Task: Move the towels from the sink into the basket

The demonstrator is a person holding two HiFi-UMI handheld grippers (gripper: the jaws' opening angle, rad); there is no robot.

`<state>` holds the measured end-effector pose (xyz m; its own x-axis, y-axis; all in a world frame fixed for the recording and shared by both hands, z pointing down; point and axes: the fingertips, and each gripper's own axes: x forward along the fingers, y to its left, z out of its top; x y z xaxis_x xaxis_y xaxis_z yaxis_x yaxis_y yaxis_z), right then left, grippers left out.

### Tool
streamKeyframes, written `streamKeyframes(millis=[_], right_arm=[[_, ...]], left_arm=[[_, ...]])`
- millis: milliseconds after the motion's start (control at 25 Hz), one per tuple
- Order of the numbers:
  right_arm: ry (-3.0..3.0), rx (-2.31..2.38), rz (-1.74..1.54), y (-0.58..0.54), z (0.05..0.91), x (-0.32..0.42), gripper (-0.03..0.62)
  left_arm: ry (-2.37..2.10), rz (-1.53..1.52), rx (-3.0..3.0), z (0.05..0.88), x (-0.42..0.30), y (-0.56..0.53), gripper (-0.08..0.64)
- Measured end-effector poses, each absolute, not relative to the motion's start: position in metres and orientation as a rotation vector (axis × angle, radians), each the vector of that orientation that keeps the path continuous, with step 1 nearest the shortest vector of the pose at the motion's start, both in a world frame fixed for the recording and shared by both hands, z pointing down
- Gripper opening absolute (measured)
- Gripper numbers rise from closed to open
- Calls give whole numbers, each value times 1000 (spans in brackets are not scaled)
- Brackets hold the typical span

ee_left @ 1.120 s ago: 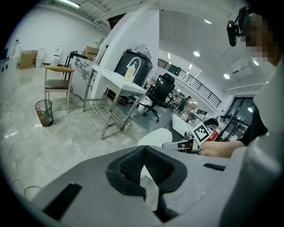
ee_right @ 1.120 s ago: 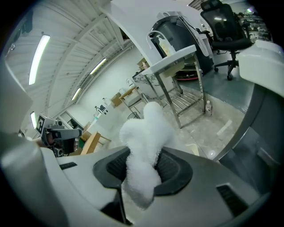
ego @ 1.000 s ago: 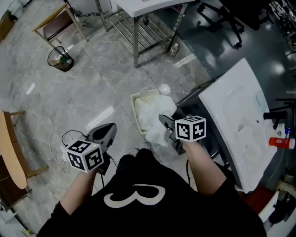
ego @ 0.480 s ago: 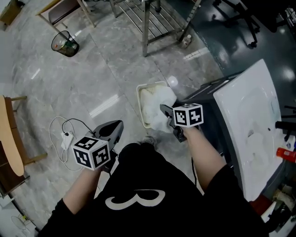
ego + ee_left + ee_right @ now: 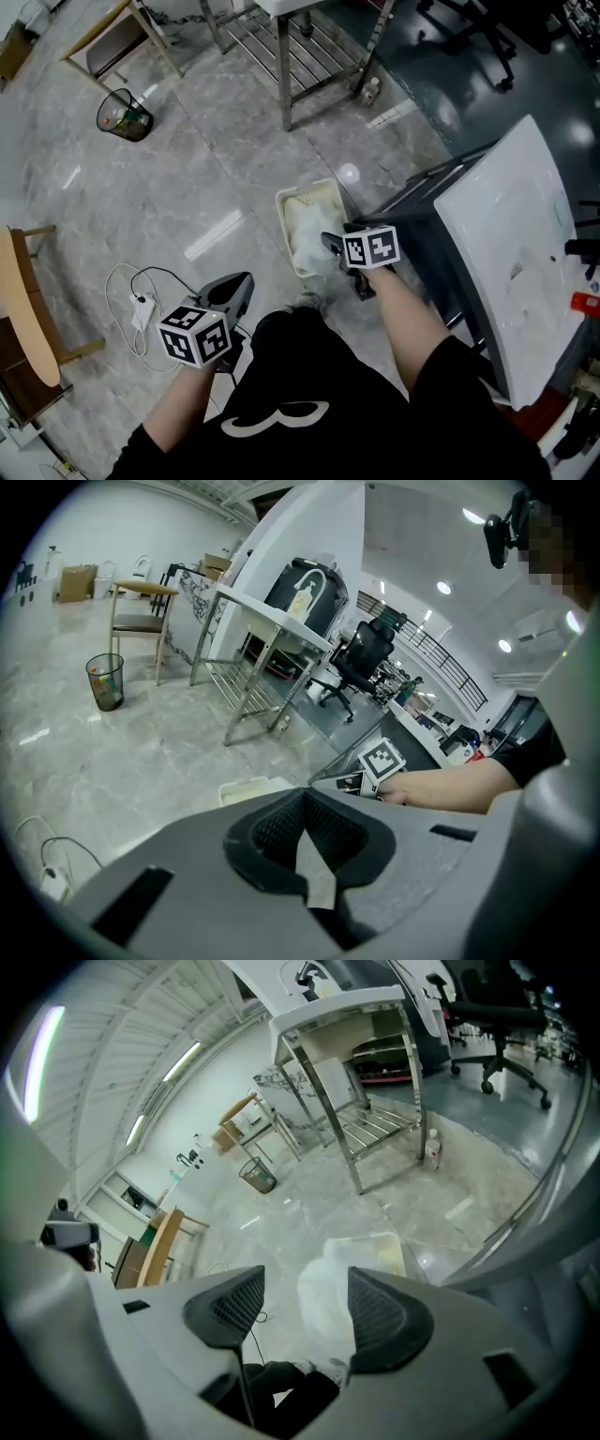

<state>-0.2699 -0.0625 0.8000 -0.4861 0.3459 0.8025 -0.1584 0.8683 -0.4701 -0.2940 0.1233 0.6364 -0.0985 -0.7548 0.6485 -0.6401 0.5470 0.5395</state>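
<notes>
Underfoot, a grey marble floor (image 5: 141, 206) fills the room, with a wire bin (image 5: 122, 116) far left of the basket (image 5: 309, 190) and a white cable (image 5: 127, 300) nearer it. Just left of the basket, the left gripper (image 5: 239, 281) hangs with its jaws pressed together on nothing. White towels (image 5: 307, 234) lie heaped in the basket. Over its near end, which it hides, the right gripper (image 5: 328, 242) has just been opening. Its jaws stand spread, with a towel showing between them but not pinched. Right of the basket, the white sink (image 5: 511, 253) is cut off, its bowl hard to make out.
</notes>
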Motion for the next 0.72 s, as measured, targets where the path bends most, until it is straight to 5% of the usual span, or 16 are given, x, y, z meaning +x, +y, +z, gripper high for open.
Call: streamKeyframes(millis=[440, 720], right_arm=[[-2013, -147, 605, -49, 781, -255, 285], [-2182, -167, 641, -21, 694, -249, 308]], left_arm=[[-1770, -121, 1208, 627, -294, 125, 5], [-1720, -78, 1323, 585, -290, 116, 5]])
